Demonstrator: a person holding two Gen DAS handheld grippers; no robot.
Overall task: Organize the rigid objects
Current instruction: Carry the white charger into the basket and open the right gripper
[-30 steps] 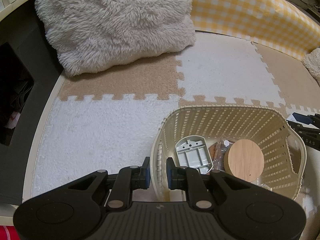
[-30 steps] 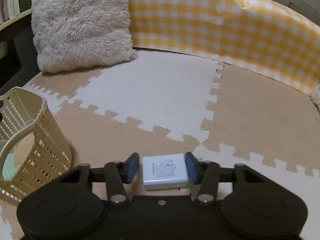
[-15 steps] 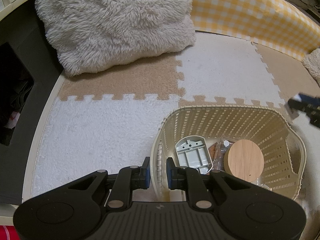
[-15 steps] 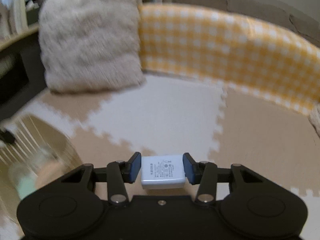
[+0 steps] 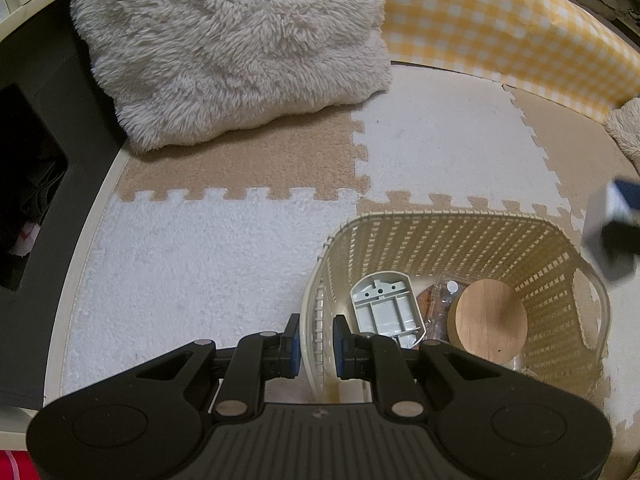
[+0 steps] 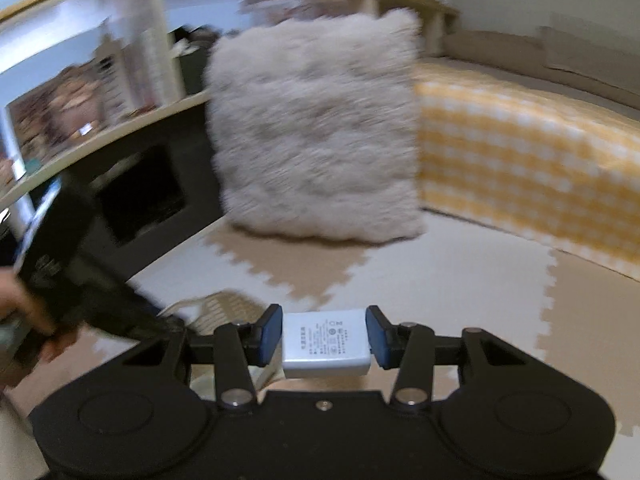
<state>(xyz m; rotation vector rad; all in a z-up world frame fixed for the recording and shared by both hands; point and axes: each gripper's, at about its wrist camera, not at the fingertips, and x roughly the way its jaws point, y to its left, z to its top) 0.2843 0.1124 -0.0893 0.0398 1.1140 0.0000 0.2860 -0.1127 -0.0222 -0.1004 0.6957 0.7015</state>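
Left gripper [image 5: 316, 346]: we see it clamped on the basket [image 5: 460, 220] rim.
Right gripper [image 6: 323, 334]: pads squeeze the charger [image 6: 325, 343]; beside the basket it looks blurred.
Basket: near wall partly hidden.

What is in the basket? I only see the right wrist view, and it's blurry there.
Observer: A wood disc, a grey plastic piece and a clear packet.
Child: Is anything holding it?
Observer: Yes, the left gripper is shut on the basket wall.
Child: Am I over it yet?
Observer: Nearly. The right gripper with the charger shows blurred by its right rim.
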